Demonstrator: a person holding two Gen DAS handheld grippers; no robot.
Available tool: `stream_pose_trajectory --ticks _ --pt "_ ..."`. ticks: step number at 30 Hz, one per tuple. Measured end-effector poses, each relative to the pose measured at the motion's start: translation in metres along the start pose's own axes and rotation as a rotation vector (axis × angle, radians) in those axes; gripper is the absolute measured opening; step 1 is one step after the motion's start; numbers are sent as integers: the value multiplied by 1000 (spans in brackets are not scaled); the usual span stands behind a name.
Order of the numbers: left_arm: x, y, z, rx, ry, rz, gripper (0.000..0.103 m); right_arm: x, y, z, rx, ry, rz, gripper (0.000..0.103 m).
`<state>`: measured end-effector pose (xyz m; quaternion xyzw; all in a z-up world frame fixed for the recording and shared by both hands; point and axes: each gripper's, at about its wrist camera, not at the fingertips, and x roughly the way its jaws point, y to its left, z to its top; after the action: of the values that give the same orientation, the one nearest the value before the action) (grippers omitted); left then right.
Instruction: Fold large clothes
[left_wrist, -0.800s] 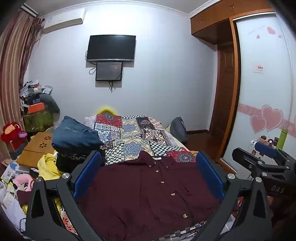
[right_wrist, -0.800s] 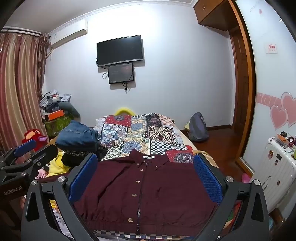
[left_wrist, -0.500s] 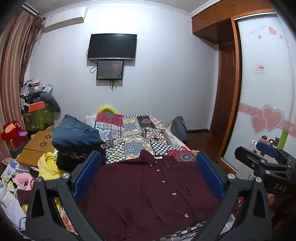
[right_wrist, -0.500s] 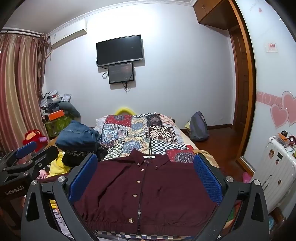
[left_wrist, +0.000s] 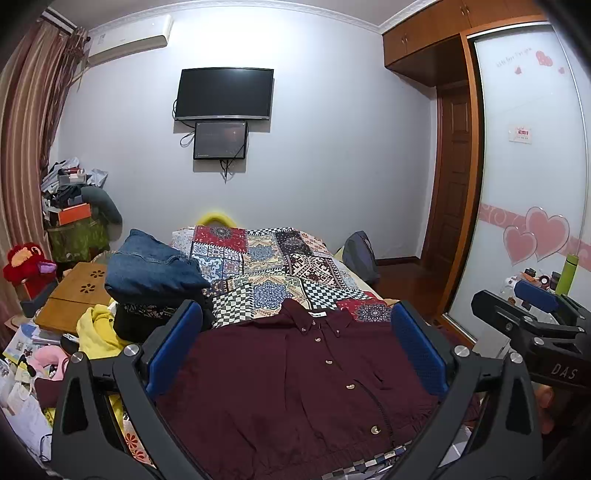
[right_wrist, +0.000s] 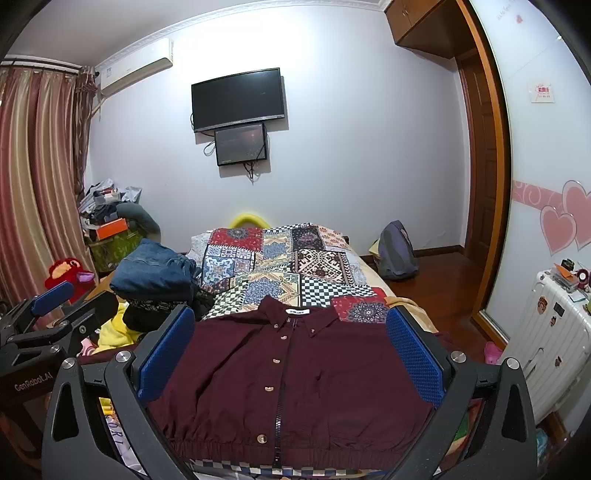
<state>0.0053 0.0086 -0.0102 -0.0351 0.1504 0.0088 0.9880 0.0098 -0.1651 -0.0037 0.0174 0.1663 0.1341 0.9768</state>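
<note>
Your left gripper (left_wrist: 295, 354) and right gripper (right_wrist: 291, 354) both hang above the near end of the bed (right_wrist: 325, 262) with jaws spread wide and nothing between the pads — neither touches cloth. The maroon jacket (right_wrist: 295, 380) lies flat and buttoned on the patchwork bedspread, collar toward the far wall and elastic hem nearest you, directly below and ahead of both grippers. A stack of folded jeans (left_wrist: 155, 273) sits left of it — well apart from your fingers.

Maroon jacket (right_wrist: 295, 376) on multicoloured patchwork bedspread (right_wrist: 280, 258); folded blue denim (right_wrist: 155, 273) beside.
</note>
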Motion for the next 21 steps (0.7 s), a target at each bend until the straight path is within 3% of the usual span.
stream_pose_trajectory --ticks 21 --pt "0 1 2 -6 6 -6 103 3 0 -1 7 1 3 103"
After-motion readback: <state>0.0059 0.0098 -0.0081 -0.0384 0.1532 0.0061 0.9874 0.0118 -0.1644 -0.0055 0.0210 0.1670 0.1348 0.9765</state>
